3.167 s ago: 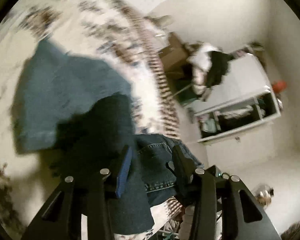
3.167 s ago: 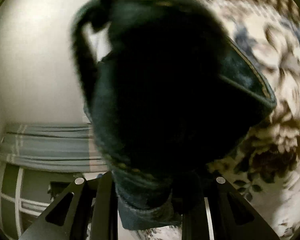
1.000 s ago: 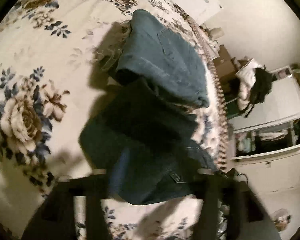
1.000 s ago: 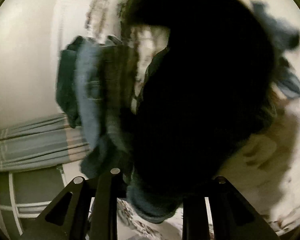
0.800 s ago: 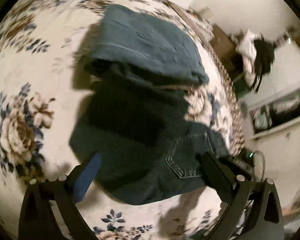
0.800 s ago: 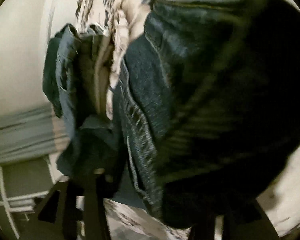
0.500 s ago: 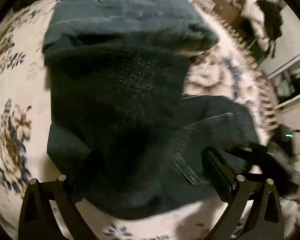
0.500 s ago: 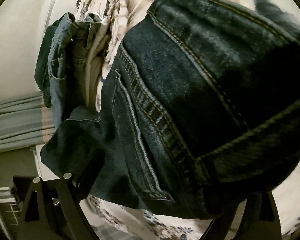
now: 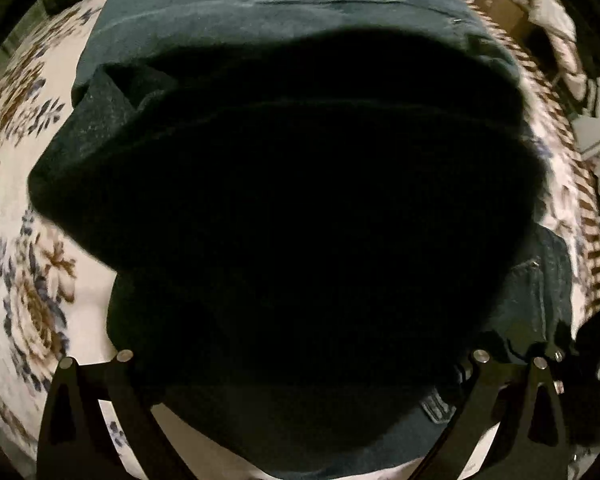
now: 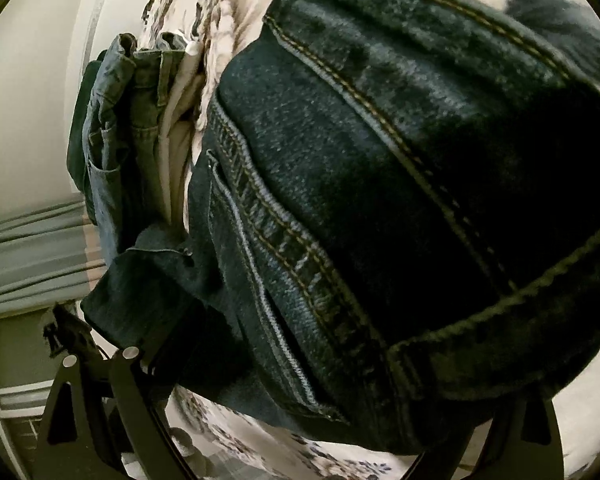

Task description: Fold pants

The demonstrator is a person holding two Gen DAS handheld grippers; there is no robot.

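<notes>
jeans (image 10: 380,200) lie folded on the floral bed (image 9: 28,280) near its edge, both the left gripper (image 9: 300,420) and right gripper (image 10: 300,420) spread wide over them, so pressing the fold flat seems next.

I see dark blue jeans (image 10: 380,184) with tan stitching filling my right view. At lower left in my left view, the bedspread (image 9: 32,292) is cream with brown and blue flowers. At left in the right view hangs a grey-green striped curtain (image 10: 28,256).
</notes>
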